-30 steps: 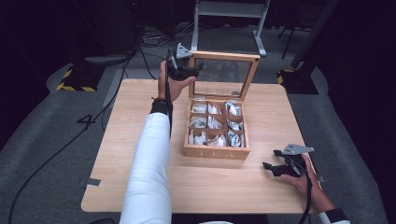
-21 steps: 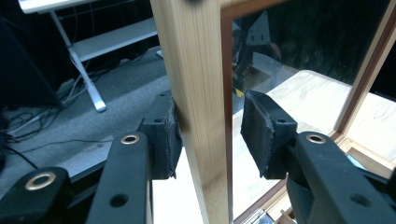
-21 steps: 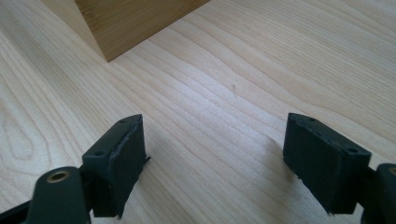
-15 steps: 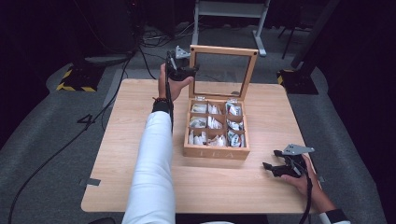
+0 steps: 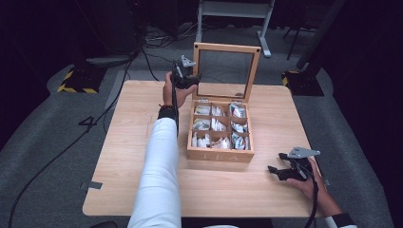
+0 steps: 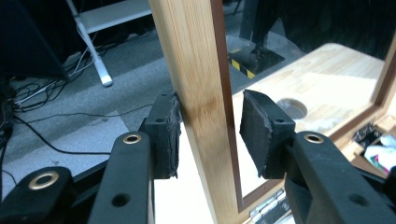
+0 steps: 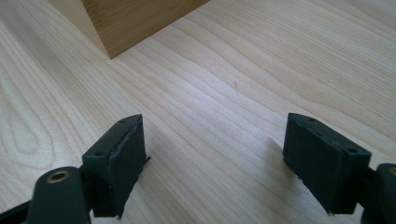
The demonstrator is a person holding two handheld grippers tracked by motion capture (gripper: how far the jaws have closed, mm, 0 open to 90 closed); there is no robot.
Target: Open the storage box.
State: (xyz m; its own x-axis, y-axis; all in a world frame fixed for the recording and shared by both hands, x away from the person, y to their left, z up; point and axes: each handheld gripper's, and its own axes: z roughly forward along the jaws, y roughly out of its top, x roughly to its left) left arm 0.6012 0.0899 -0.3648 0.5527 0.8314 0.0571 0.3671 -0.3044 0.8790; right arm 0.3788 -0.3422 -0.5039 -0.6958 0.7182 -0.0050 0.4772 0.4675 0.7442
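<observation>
A wooden tea box (image 5: 218, 154) stands in the middle of the table, its compartments filled with several tea bags (image 5: 214, 126). Its glass-paned lid (image 5: 227, 47) stands raised at the back. My left gripper (image 5: 187, 78) is shut on the left rail of that lid. In the left gripper view the wooden rail (image 6: 196, 56) runs up between the two pads of the left gripper (image 6: 210, 126). My right gripper (image 5: 274, 170) rests low over the table's front right, jaws apart and pointing towards the box. In the right gripper view the right gripper (image 7: 215, 158) is open over bare wood, the box's corner (image 7: 126, 18) ahead.
The light wooden table (image 5: 133, 123) has a round cable hole (image 6: 292, 108) behind the box. A white-sleeved forearm (image 5: 159, 166) lies left of the box. Cables (image 5: 109, 109), a yellow-and-black striped base (image 5: 76, 88) and a metal stand (image 5: 233, 7) sit on the floor beyond.
The lid has swung from a forward lean to nearly upright, held at its left rail. The left hand has sunk a little. The right gripper has stayed where it was.
</observation>
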